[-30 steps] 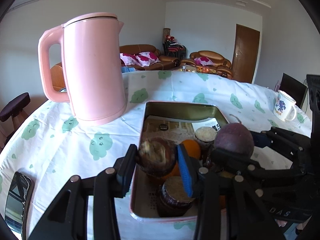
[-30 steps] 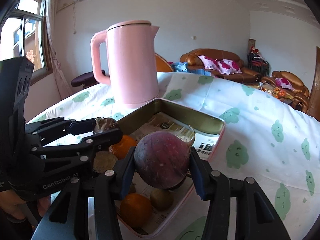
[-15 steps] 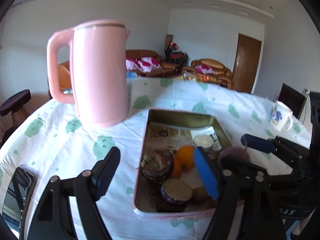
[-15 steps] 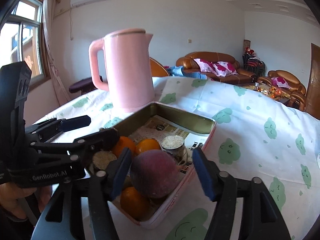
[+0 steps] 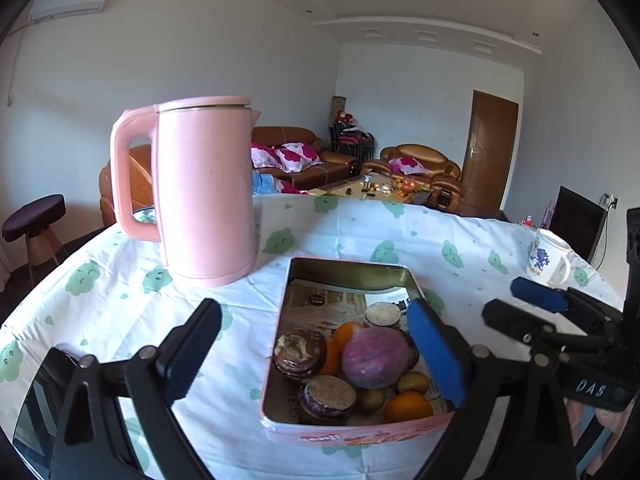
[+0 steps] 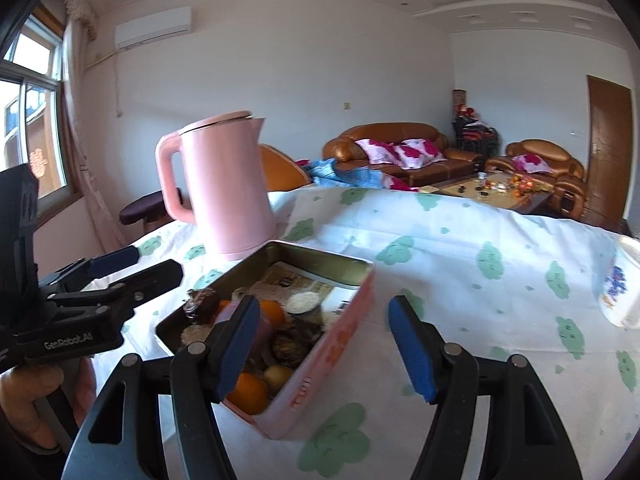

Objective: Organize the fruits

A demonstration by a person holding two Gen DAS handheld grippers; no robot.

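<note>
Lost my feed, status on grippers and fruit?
Left gripper open, empty. Right gripper open, empty. Purple fruit in tin with oranges. Nothing blocking.

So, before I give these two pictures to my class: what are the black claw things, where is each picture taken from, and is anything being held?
No robot here: a person carries a hand-held gripper in each hand, each with a wide-angle camera looking along its two fingers. One picture comes from the left hand-held gripper, the other from the right hand-held gripper; each also glimpses the other tool at its edge. Both stand open and hold nothing. On the table's cloud-print cloth sits a pink tin lined with paper, holding oranges, a big purple fruit, small greenish fruits and dark round ones. A pink kettle stands behind the tin, and a white mug off to the right.
</note>
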